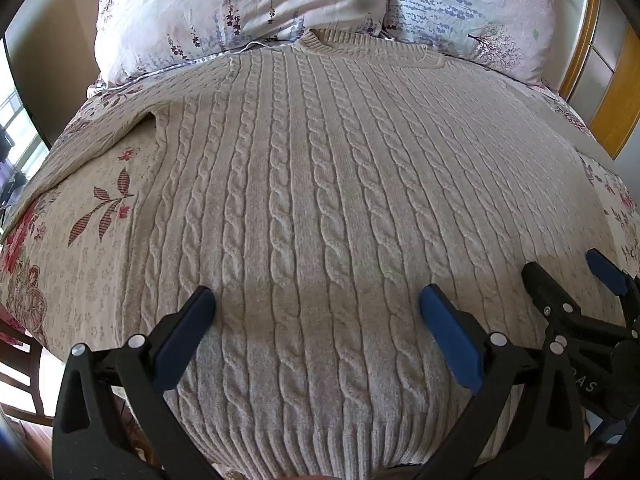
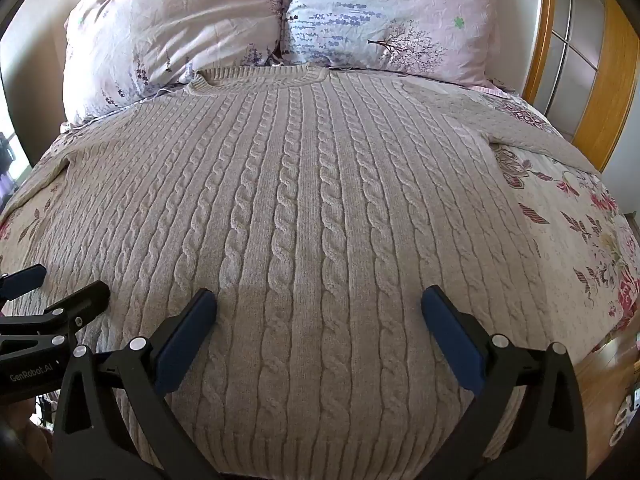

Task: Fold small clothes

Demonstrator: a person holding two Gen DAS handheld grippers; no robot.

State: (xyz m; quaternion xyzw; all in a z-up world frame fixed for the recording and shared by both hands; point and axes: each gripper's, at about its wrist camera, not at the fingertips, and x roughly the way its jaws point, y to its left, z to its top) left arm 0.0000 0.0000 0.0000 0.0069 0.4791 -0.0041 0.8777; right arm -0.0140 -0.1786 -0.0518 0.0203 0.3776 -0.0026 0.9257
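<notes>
A beige cable-knit sweater point(image 1: 304, 184) lies flat and spread out on the bed, collar toward the pillows, ribbed hem nearest me. Its sleeves stretch out to both sides, the left sleeve point(image 1: 96, 148) in the left wrist view and the right sleeve point(image 2: 532, 128) in the right wrist view. My left gripper point(image 1: 316, 304) hovers open over the lower part of the sweater, nothing between its blue pads. Beside it, my right gripper point(image 2: 320, 304) is open too, above the same lower area point(image 2: 304, 208). Each gripper shows at the edge of the other's view.
A floral bedspread point(image 1: 80, 240) covers the bed point(image 2: 592, 240). Two floral pillows point(image 2: 172, 28) point(image 2: 392, 20) lean at the head. A wooden headboard frame point(image 2: 600, 80) stands at the right. A wooden chair point(image 1: 20, 372) sits beside the bed's left edge.
</notes>
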